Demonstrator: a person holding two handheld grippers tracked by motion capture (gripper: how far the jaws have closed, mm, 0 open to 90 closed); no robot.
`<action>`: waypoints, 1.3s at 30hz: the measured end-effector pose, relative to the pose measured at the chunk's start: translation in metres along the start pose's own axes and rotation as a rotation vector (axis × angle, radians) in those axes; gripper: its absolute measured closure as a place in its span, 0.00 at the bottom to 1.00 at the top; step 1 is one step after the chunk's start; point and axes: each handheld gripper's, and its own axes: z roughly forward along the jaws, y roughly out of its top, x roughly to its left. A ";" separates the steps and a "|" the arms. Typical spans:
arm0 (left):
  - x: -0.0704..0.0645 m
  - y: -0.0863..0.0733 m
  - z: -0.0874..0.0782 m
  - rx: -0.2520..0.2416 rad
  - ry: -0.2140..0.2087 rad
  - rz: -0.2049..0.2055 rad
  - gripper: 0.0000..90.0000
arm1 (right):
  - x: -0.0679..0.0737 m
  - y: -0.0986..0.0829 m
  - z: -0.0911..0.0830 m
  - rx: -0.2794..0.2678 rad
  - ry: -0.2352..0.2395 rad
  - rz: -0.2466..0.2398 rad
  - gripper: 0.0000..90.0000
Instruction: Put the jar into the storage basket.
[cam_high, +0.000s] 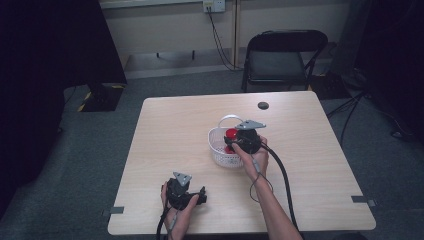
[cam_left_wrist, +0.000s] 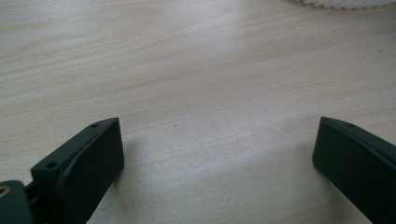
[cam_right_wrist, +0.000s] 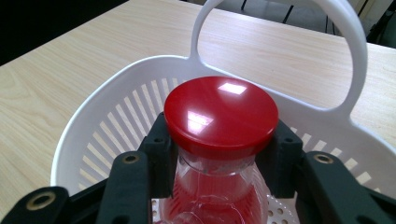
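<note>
A clear bottle with red contents and a red cap (cam_right_wrist: 220, 114) stands inside a white slotted basket (cam_right_wrist: 98, 116) with a hoop handle. My right gripper (cam_right_wrist: 219, 154) is shut on the bottle's neck just under the cap. In the high view the basket (cam_high: 218, 150) sits at the table's middle, with the red cap (cam_high: 231, 134) and my right gripper (cam_high: 235, 144) over it. My left gripper (cam_high: 200, 196) rests low on the table near the front edge, jaws wide open (cam_left_wrist: 217, 154) over bare wood, holding nothing.
A light wooden table (cam_high: 175, 130) carries a small dark round disc (cam_high: 263, 105) near its far edge. A black folding chair (cam_high: 280, 57) stands behind the table. The basket's rim (cam_left_wrist: 345, 3) peeks in at the top of the left gripper view.
</note>
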 end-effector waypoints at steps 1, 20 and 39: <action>0.000 0.000 0.000 0.000 0.000 0.000 0.02 | 0.000 0.000 0.000 0.005 -0.002 0.003 0.57; 0.000 0.000 0.000 0.000 0.000 -0.001 0.02 | 0.001 0.002 -0.005 0.039 0.010 0.022 0.45; 0.000 0.000 0.000 0.000 0.000 -0.001 0.02 | 0.001 0.005 -0.017 -0.006 -0.062 0.045 0.03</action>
